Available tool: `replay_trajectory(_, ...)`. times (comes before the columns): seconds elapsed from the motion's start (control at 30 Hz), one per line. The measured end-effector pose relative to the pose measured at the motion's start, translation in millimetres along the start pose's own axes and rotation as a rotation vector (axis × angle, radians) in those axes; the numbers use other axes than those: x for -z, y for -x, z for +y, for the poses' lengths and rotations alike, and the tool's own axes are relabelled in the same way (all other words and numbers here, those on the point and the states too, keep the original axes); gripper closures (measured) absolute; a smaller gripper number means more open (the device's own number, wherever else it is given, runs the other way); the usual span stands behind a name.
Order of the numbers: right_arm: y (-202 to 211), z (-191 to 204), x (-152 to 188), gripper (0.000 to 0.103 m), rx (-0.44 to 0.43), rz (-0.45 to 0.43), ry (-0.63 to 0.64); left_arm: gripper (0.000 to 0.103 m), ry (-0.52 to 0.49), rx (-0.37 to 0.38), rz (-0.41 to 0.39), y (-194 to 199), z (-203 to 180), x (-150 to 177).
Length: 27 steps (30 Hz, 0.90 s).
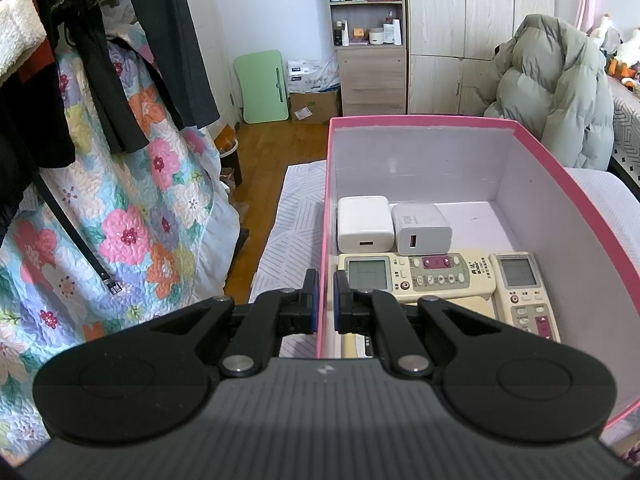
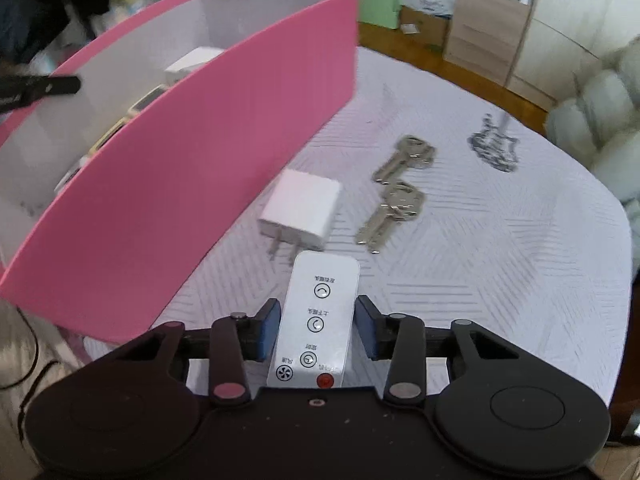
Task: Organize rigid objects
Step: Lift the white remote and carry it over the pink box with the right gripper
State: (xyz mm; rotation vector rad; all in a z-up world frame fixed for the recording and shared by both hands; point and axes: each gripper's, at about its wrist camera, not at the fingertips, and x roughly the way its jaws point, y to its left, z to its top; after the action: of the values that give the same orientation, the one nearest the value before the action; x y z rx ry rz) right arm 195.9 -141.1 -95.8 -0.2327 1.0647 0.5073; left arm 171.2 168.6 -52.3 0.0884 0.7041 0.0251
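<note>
A pink box [image 1: 560,184] with a white inside stands on the table. It holds two white chargers [image 1: 365,224] and two beige remotes [image 1: 416,276]. My left gripper [image 1: 326,300] is shut on the box's left wall, one finger on each side. In the right wrist view the pink box [image 2: 200,140] is at the left. My right gripper [image 2: 316,332] is shut on a slim white remote [image 2: 318,320] and holds it above the table. A white charger [image 2: 302,210] and two key sets [image 2: 394,212] lie ahead of it.
The table has a white patterned cloth [image 2: 500,260]. A grey keychain ornament [image 2: 494,146] lies at its far side. A floral quilt [image 1: 120,200] hangs at the left, a puffy coat [image 1: 556,80] sits behind the box.
</note>
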Motion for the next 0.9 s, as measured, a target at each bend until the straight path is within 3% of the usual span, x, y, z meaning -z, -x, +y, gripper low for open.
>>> replay_trajectory(0.4, 45, -2, -20, 0.057, 0.033, -0.135, 0.000, 0.097, 0.000, 0.004, -0.001, 0, -1, -1)
replay_trajectory(0.63, 107, 15, -58, 0.057, -0.058, -0.308, 0.022, 0.097, -0.003, 0.001, -0.002, 0, 0, -1)
replay_trajectory(0.73, 112, 33, -72, 0.057, -0.120, -0.306, 0.077, 0.097, 0.002, 0.008, -0.001, 0, 1, 0)
replay_trajectory(0.9, 82, 68, -94, 0.057, -0.221, -0.202, 0.156, 0.097, 0.002, 0.015, -0.004, 0, 2, 0)
